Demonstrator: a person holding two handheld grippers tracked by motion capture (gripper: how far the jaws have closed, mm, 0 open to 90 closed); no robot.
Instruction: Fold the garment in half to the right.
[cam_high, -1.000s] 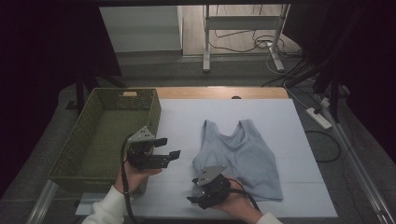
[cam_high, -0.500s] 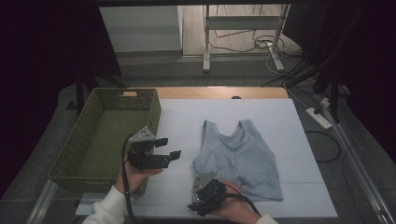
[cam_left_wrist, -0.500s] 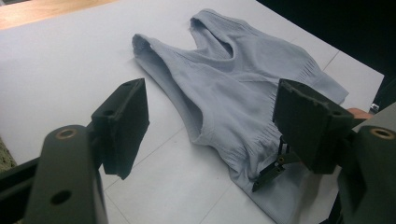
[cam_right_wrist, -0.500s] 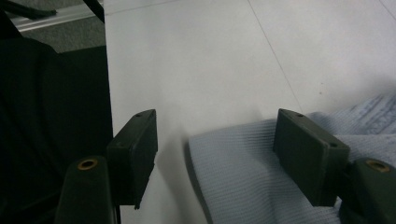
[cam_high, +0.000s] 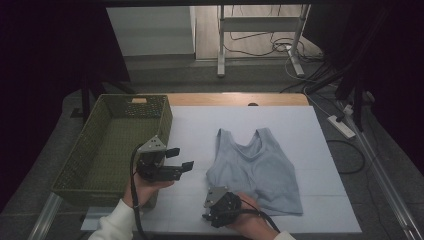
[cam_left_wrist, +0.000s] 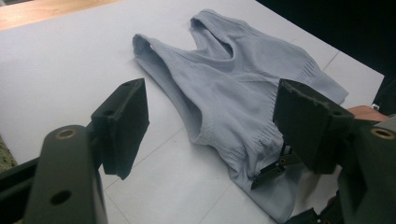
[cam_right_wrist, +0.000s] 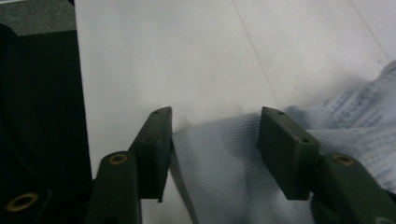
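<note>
White tabletop (cam_high: 320, 150) bears flat, pale-blue tank top (cam_high: 260, 167).

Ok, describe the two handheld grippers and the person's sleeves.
Both the left gripper and the right gripper are black, each with two flat rectangular jaws, brass-coloured rivets at the jaw arms, and a grey three-cornered plate on top. A black cable trails from each. The left sleeve is white.

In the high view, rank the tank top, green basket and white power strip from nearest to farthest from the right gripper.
1. Tank top: its near-left hem corner sits at the right gripper.
2. Green basket: across the table, left.
3. White power strip: on the floor, far right.
</note>
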